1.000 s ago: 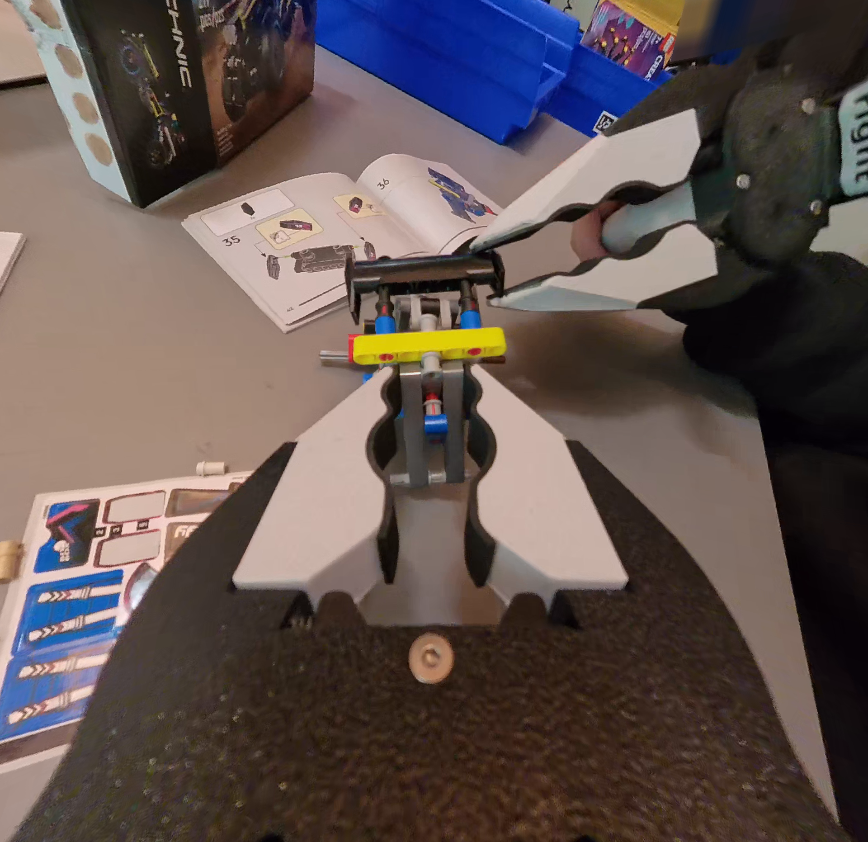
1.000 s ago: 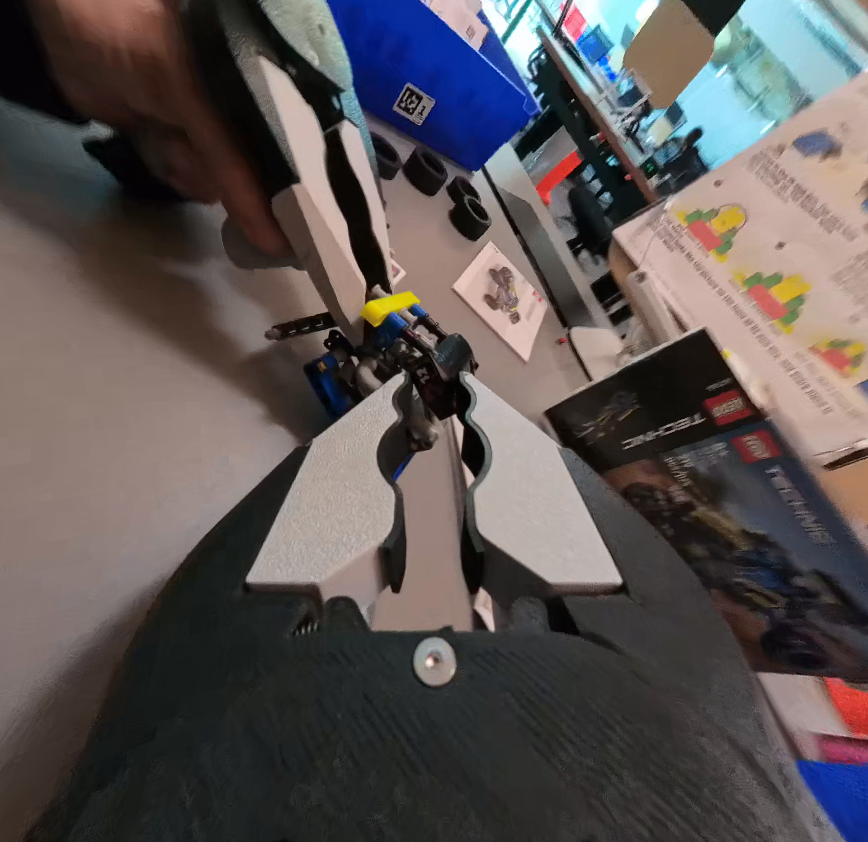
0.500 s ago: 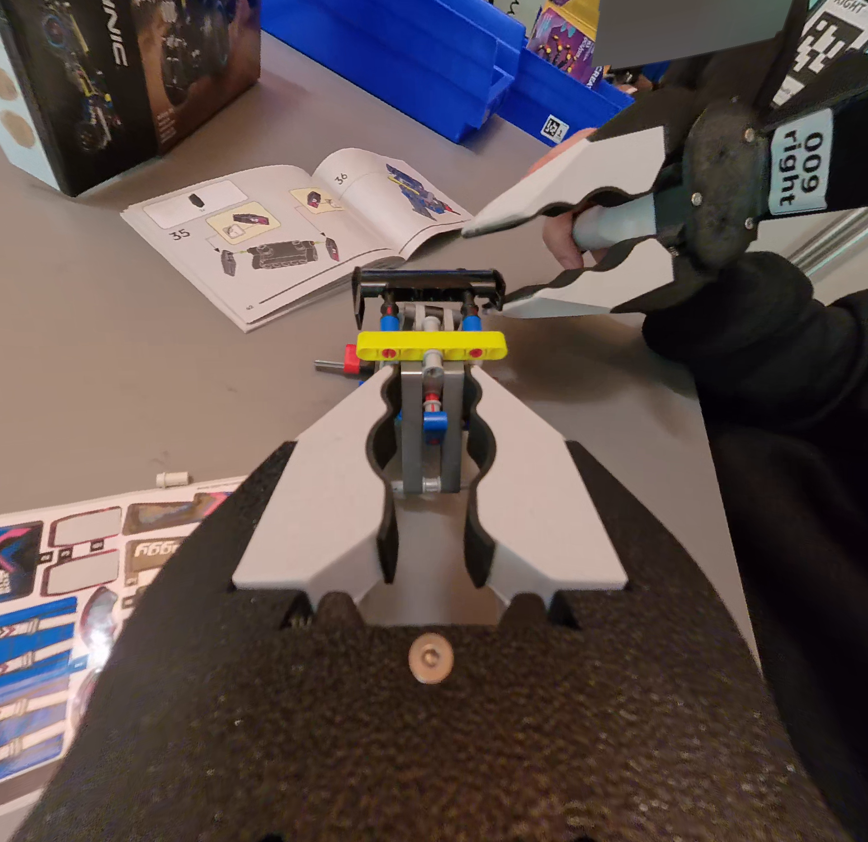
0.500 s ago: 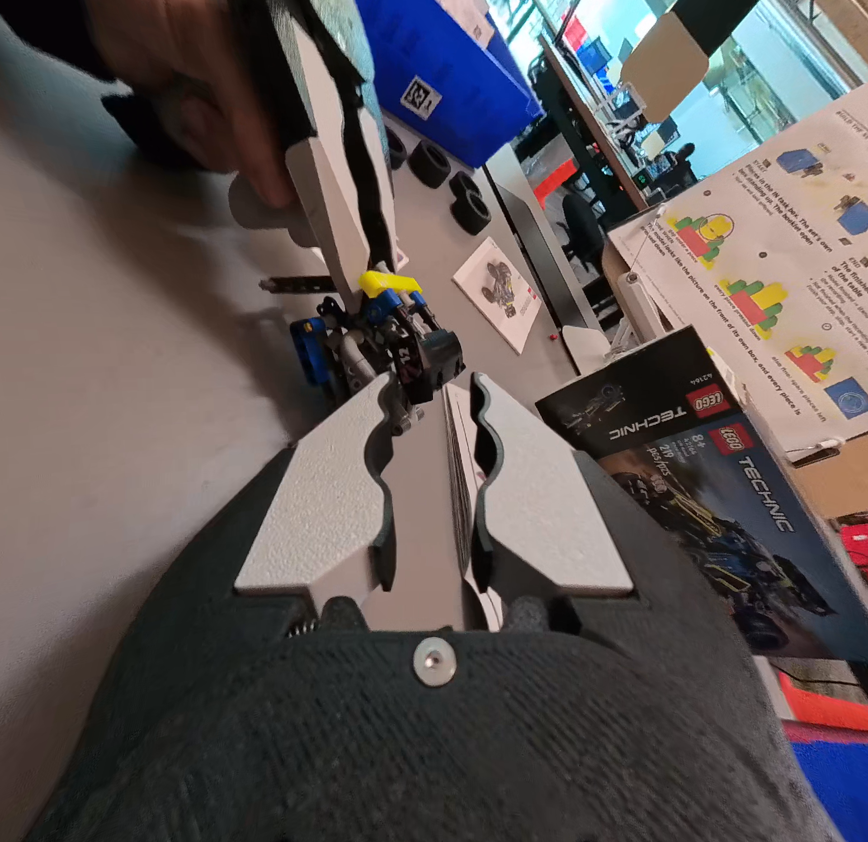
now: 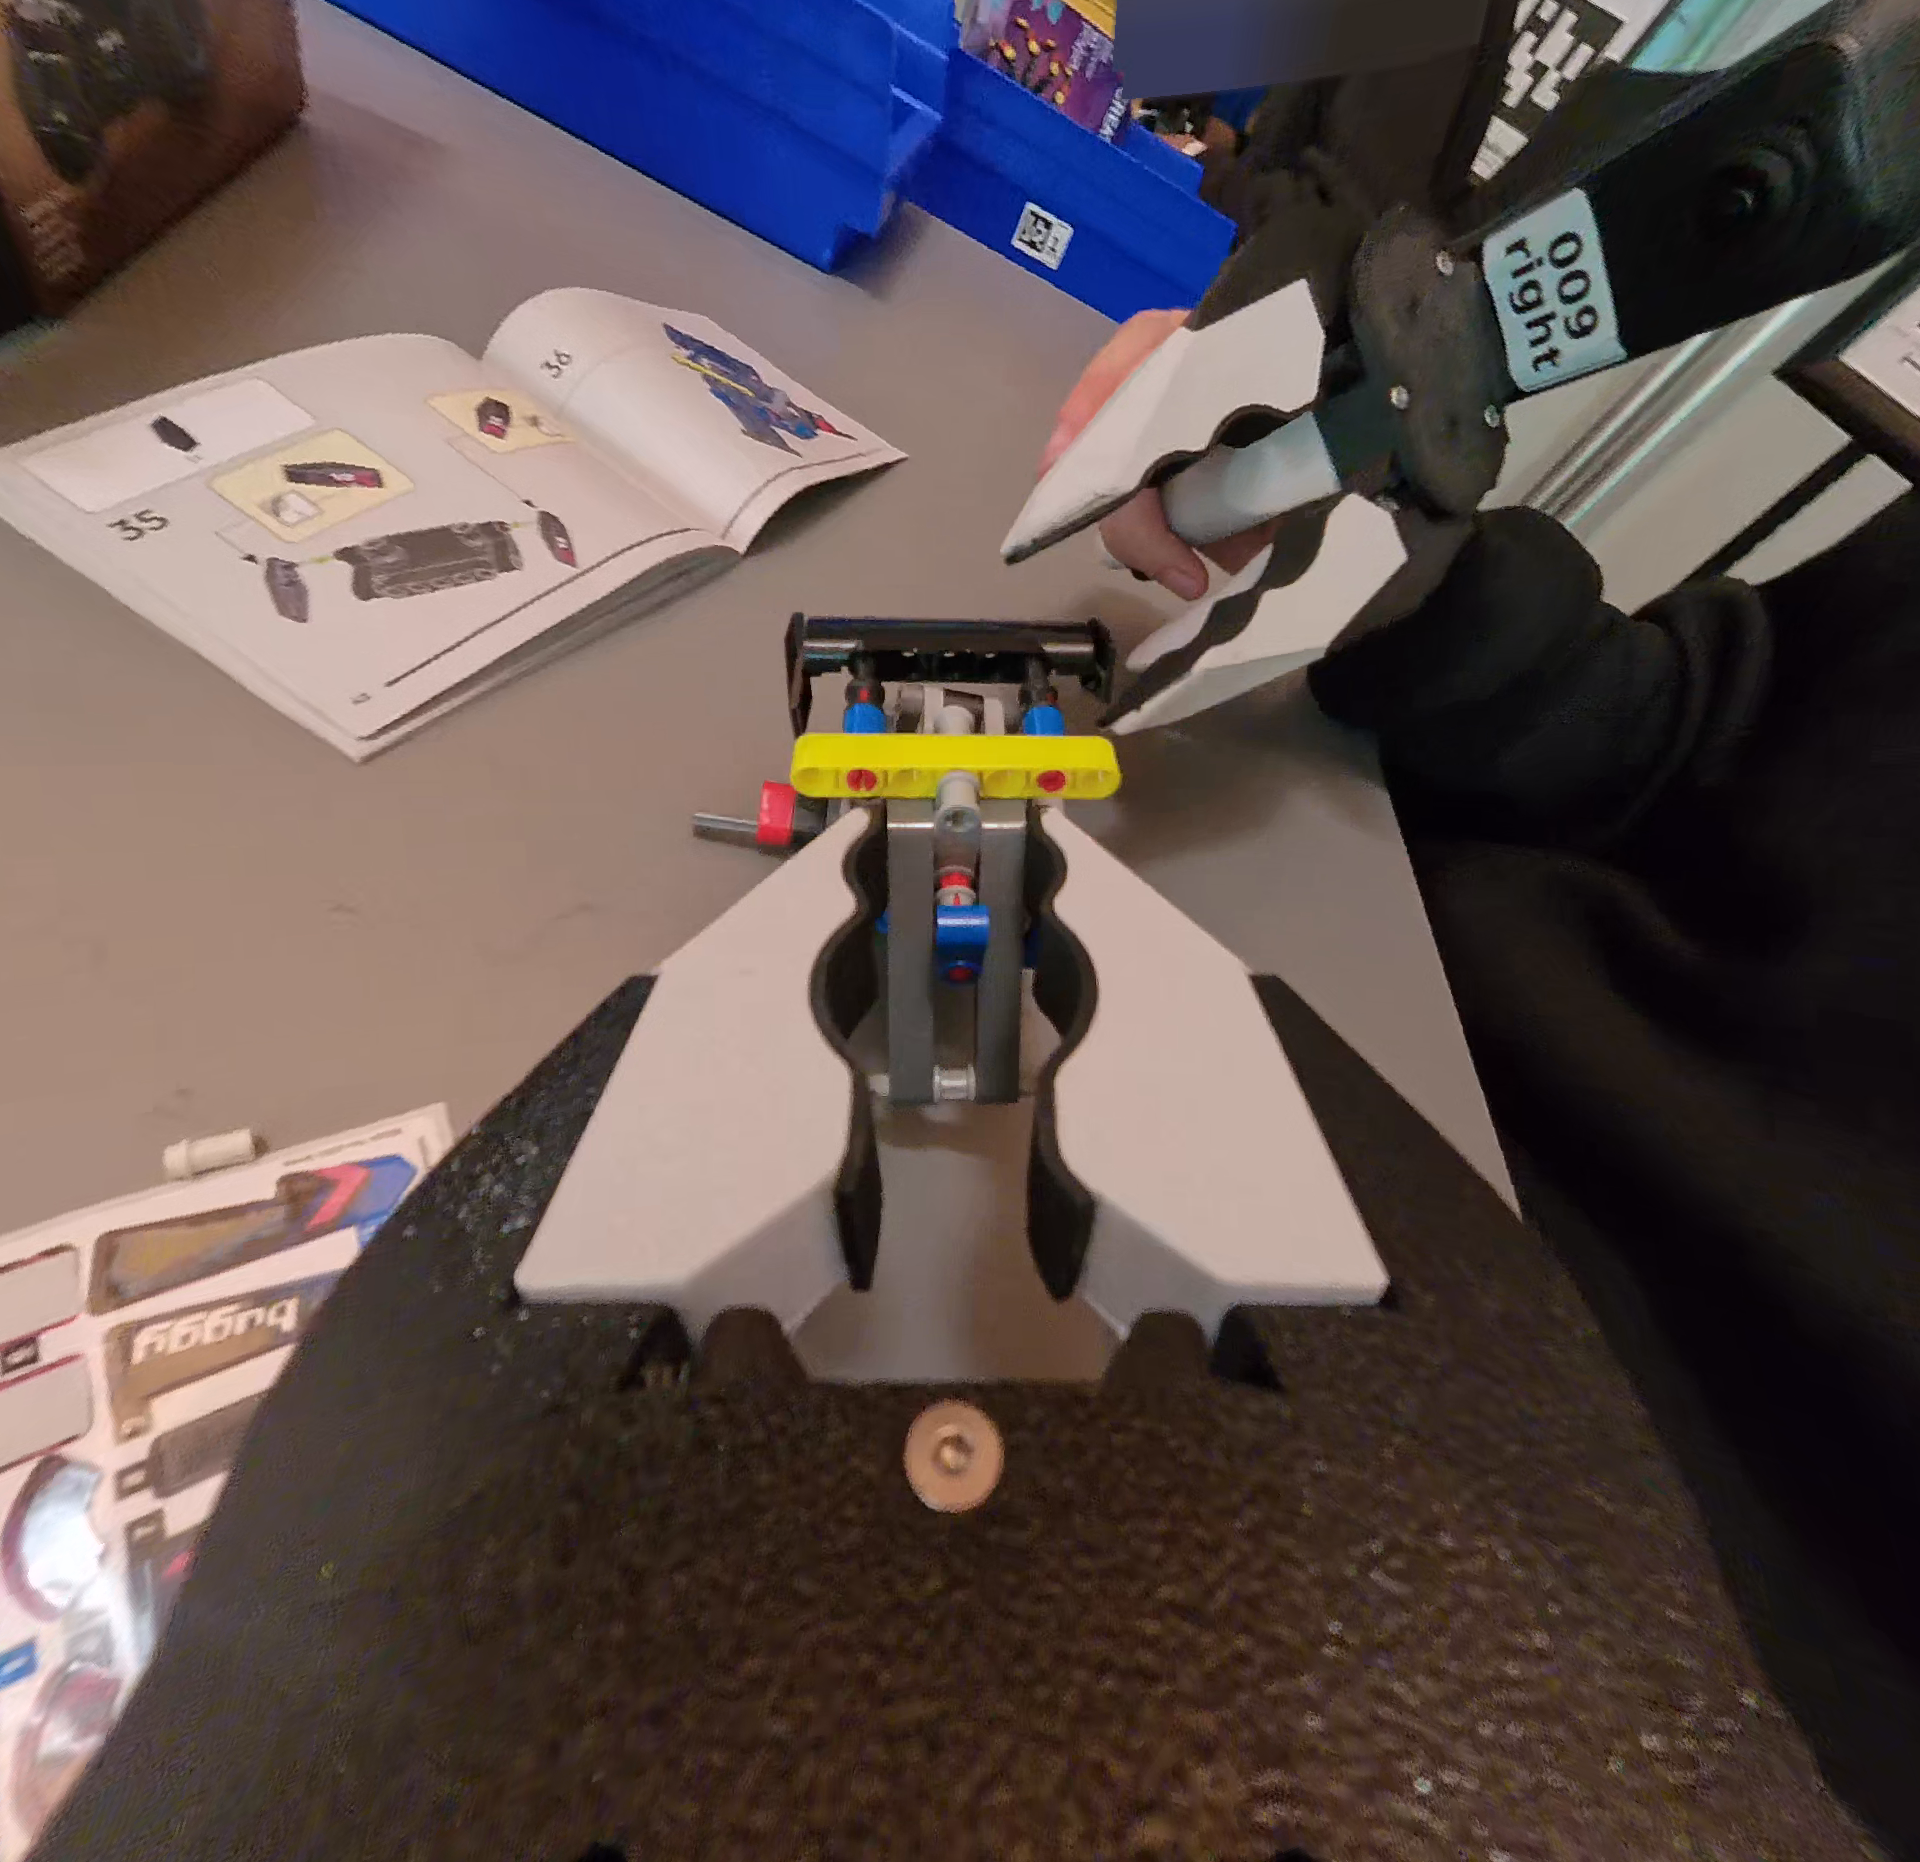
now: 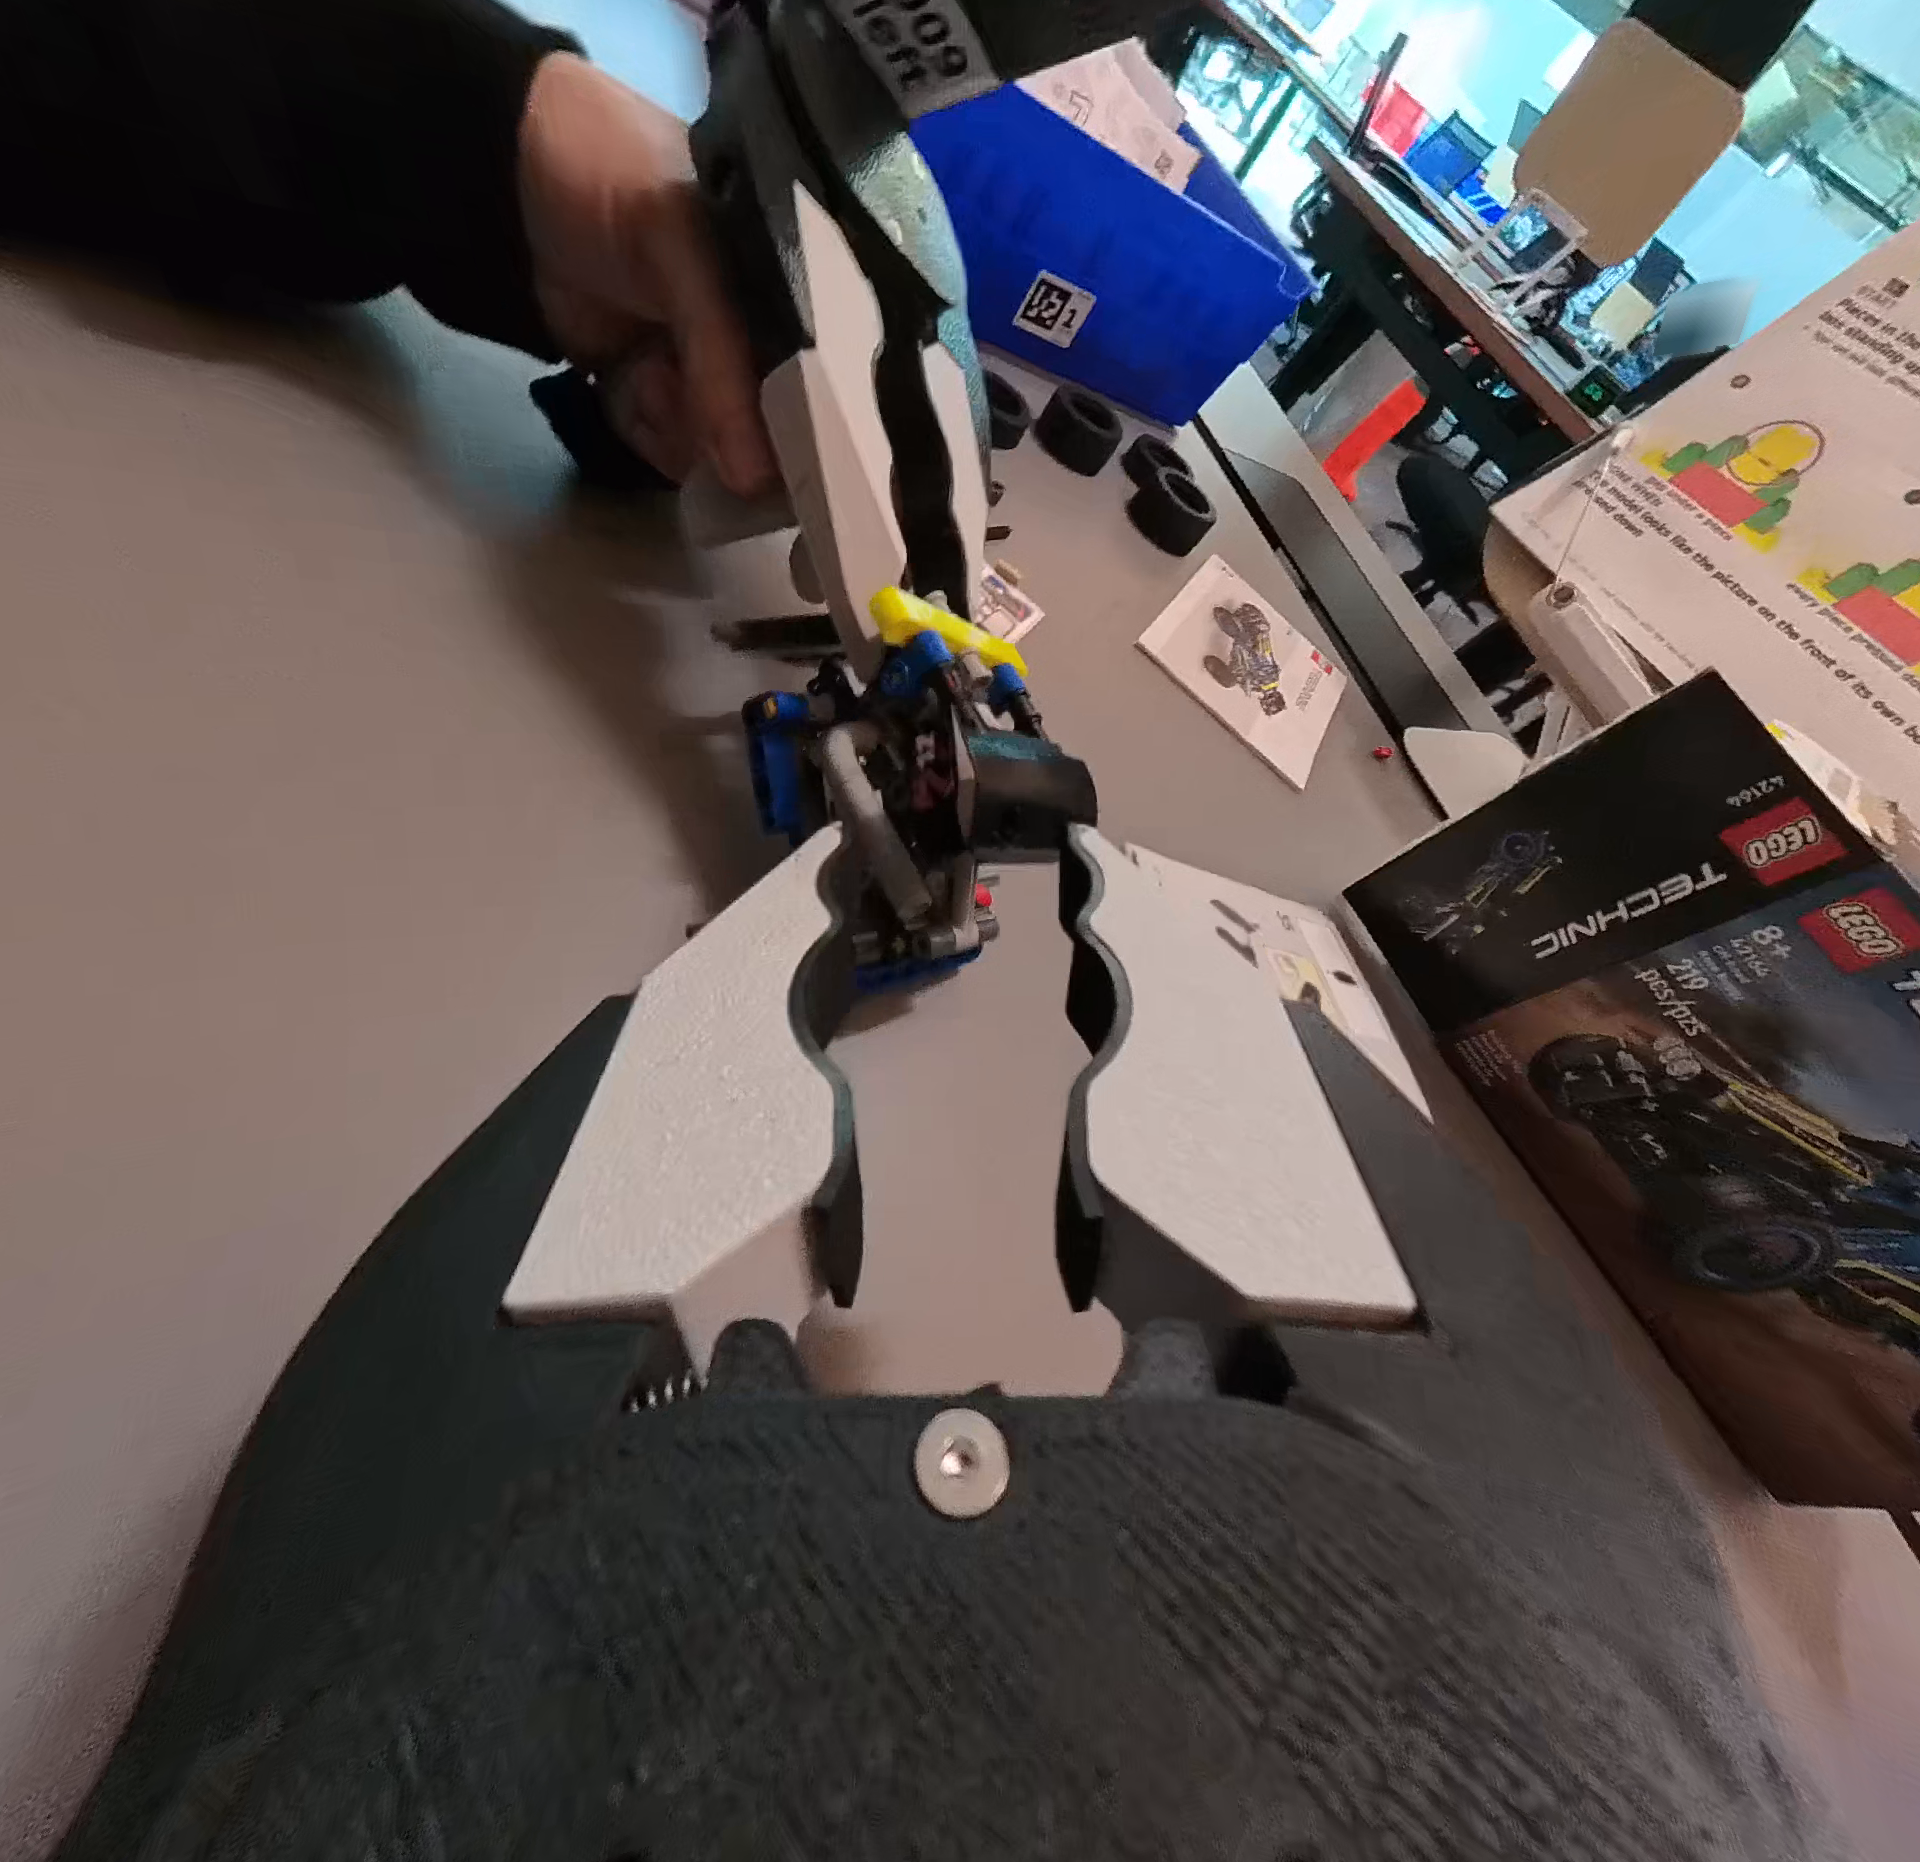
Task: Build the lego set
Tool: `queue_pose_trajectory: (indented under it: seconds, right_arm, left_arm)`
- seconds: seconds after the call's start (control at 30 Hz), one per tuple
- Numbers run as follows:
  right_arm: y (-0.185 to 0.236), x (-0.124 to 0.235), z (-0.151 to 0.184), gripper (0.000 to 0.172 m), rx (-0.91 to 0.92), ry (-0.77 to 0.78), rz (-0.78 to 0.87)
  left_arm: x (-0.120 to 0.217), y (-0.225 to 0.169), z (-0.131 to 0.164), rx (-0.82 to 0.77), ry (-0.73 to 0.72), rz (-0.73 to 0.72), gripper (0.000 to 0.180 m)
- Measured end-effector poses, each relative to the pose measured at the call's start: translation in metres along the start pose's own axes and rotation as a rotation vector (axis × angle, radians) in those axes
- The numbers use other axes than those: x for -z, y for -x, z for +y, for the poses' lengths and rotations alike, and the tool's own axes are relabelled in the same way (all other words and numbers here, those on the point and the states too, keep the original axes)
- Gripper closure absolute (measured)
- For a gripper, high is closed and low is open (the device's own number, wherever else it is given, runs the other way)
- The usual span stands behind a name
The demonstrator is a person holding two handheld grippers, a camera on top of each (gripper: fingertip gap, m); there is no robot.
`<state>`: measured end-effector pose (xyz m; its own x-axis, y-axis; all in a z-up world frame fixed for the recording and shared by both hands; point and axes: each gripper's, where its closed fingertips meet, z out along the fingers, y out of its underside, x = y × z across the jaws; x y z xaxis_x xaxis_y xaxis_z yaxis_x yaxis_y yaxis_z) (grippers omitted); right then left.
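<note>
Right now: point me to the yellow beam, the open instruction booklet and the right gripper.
yellow beam point(image 5: 956, 768): left wrist view, top face.
open instruction booklet point(image 5: 416, 482): left wrist view, left page.
right gripper point(image 5: 1060, 633): left wrist view, gap between its spread tips.

Grey table point(image 5: 312, 877), matte, edge running along the right side. On it: open booklet point(image 5: 436, 503) lying flat at upper left, pages up; sticker sheet point(image 5: 156, 1345) at lower left, partly under the near gripper body; small white pin point(image 5: 213, 1150) just beside the sheet's top edge. Blue bins point(image 5: 727, 77) in a row along the far side. Dark box point(image 6: 1683, 1033) standing near the booklet. Four black tyres point(image 6: 1081, 430) loose in front of a bin. Second, closed booklet point(image 6: 1242, 669) beyond them, a tiny red piece point(image 6: 1382, 750) near its corner. Brick model point(image 5: 951, 773) sits mid-table; whether it rests on the surface cannot be told.
</note>
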<state>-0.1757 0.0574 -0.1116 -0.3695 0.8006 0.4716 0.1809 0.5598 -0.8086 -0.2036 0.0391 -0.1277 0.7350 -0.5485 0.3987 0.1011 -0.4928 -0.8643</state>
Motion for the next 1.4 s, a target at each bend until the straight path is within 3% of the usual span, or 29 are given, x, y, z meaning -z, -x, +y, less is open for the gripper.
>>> queue_pose_trajectory:
  seconds: [0.1, 0.27, 0.47, 0.6, 0.8, 0.9, 1.07, 1.23, 1.4]
  right_arm:
    - [0.003, 0.014, 0.014, 0.135, -0.038, 0.041, 0.012]
    - [-0.014, 0.045, 0.067, 0.134, -0.185, 0.247, 0.100]
    - [-0.059, 0.073, 0.090, 0.135, -0.327, 0.184, 0.214]
    - [-0.074, 0.071, 0.109, 0.134, -0.366, 0.207, 0.209]
    - [-0.080, 0.068, 0.094, 0.137, -0.320, 0.072, 0.190]
    - [-0.075, 0.071, 0.080, 0.138, -0.357, -0.022, 0.143]
    - [-0.057, 0.064, 0.072, 0.139, -0.283, -0.034, 0.040]
    - [-0.048, 0.060, 0.069, 0.139, -0.235, -0.033, 0.004]
    - [-0.051, 0.062, 0.071, 0.140, -0.232, -0.038, 0.023]
  left_arm:
    - [-0.001, -0.008, 0.000, -0.064, 0.006, 0.039, 0.158]
    - [-0.005, -0.012, -0.005, -0.183, -0.006, 0.038, 0.158]
    - [-0.013, 0.008, -0.001, -0.333, 0.067, -0.114, 0.157]
    - [-0.020, 0.017, 0.016, -0.388, 0.188, -0.219, 0.145]
    - [-0.013, 0.017, 0.009, -0.457, 0.177, -0.407, 0.131]
    - [-0.007, 0.017, 0.001, -0.547, 0.258, -0.485, 0.124]
    - [-0.020, 0.010, -0.004, -0.516, 0.382, -0.392, 0.099]
    - [-0.033, 0.022, -0.001, -0.544, 0.438, -0.372, 0.119]
    - [-0.035, 0.022, -0.002, -0.501, 0.414, -0.382, 0.121]
